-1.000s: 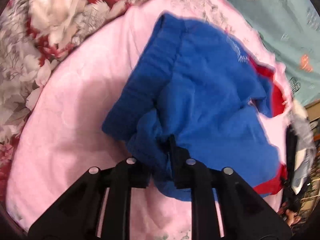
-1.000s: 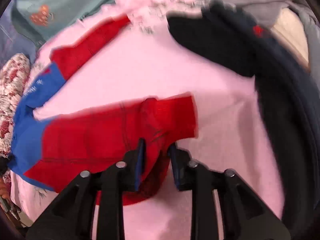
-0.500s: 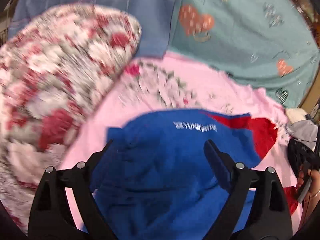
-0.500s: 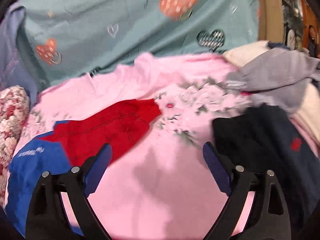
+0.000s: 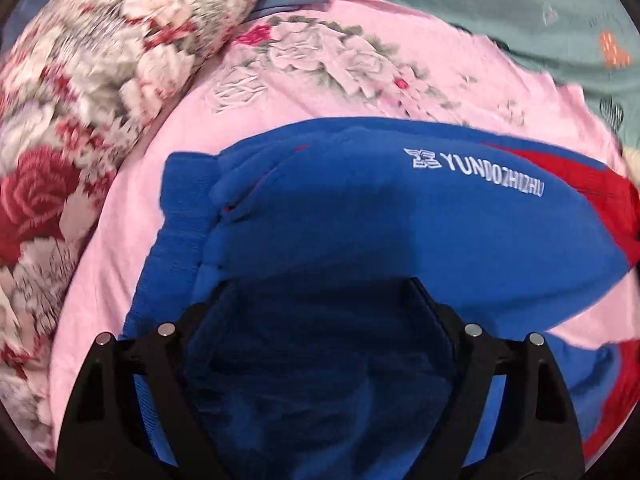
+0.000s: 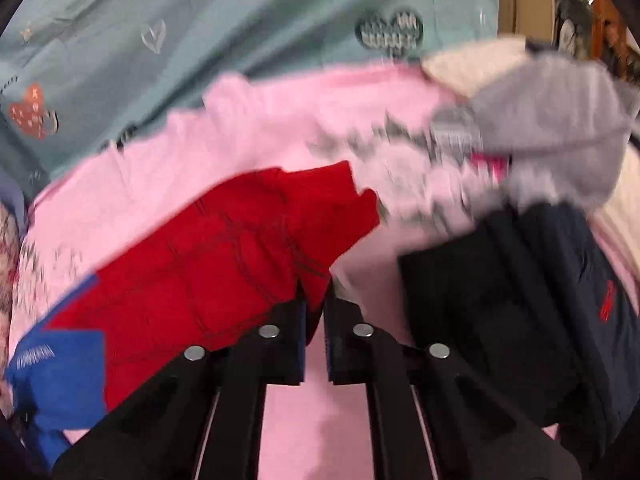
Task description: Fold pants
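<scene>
Now: blue-and-red pants (image 5: 360, 216) lie on pink floral bedsheet (image 5: 328, 68), blue waist end beside rose-print pillow (image 5: 100, 80). Left tool (image 5: 322, 292) spread wide over blue fabric, nothing gripped. Right tool (image 6: 315, 304) just been closing; jaws narrow, red leg hem (image 6: 248, 248) pinched between them. Navy garment (image 6: 520, 292) and grey garment (image 6: 560, 120) lie to right. Teal heart-print blanket (image 6: 200, 20) behind.
</scene>
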Tool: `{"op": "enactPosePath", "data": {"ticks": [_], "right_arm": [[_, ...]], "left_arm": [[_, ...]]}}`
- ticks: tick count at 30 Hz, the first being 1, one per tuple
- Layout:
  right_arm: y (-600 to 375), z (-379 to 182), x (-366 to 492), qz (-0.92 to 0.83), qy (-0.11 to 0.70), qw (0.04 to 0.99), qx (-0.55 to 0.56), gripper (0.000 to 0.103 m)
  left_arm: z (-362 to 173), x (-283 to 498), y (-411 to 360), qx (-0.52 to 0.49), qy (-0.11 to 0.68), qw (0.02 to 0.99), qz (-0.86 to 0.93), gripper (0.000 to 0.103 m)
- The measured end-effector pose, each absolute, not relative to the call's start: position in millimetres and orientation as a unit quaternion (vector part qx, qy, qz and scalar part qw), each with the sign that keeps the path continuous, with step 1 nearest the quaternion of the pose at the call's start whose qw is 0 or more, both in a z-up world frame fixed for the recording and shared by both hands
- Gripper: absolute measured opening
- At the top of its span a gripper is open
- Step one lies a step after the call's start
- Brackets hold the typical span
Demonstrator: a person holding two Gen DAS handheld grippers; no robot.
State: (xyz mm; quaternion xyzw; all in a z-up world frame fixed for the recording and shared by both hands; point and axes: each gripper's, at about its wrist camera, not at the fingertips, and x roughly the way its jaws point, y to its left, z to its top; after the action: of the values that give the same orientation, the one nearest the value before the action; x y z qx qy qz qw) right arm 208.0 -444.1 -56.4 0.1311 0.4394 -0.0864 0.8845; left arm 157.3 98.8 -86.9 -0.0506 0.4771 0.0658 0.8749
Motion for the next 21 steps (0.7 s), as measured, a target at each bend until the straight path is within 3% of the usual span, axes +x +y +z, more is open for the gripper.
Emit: {"op": "enactPosePath", "data": {"ticks": [1, 3, 5, 7, 9, 13, 17, 19, 21], "right_arm": [[-452.0, -71.8, 206.3, -0.080, 0.469, 0.870, 0.127, 0.046], [-461.2, -86.9, 194.1, -0.079, 0.469, 0.875, 0.092, 0.062], [-459.2, -73.0, 185.0, -0.078, 0.466, 0.876, 0.098, 0.062], [-450.2, -47.9, 174.7, -0.099, 0.414, 0.901, 0.079, 0.065], [-431.7, -27.2, 172.6, -0.106, 0.362, 0.925, 0.048, 0.075], [-375.6, -39.7, 217.4, 0.011, 0.401, 0.915, 0.040, 0.075], [-339.7, -88.6, 248.2, 0.092, 0.483, 0.870, 0.030, 0.062], [-362.9, -86.7, 262.1, 0.010, 0.459, 0.888, 0.015, 0.061], [-395.0, -83.0, 261.2, -0.075, 0.443, 0.889, 0.085, 0.060]], "left_arm": [[-86.4, 157.7, 96.2, -0.042, 0.478, 0.875, 0.065, 0.085], [-82.0, 158.3, 97.2, -0.045, 0.480, 0.875, 0.052, 0.085], [-64.4, 153.8, 104.3, -0.050, 0.466, 0.883, 0.032, 0.085], [-39.8, 142.4, 116.4, -0.055, 0.428, 0.902, 0.027, 0.087], [-20.1, 133.1, 130.4, -0.052, 0.389, 0.919, 0.045, 0.090], [-18.4, 141.6, 170.0, -0.056, 0.382, 0.915, 0.116, 0.093], [-47.4, 156.9, 202.7, -0.098, 0.431, 0.884, 0.152, 0.091], [-54.7, 161.0, 205.2, -0.098, 0.436, 0.883, 0.147, 0.091], [-60.0, 168.8, 202.1, -0.084, 0.445, 0.880, 0.145, 0.091]]}}
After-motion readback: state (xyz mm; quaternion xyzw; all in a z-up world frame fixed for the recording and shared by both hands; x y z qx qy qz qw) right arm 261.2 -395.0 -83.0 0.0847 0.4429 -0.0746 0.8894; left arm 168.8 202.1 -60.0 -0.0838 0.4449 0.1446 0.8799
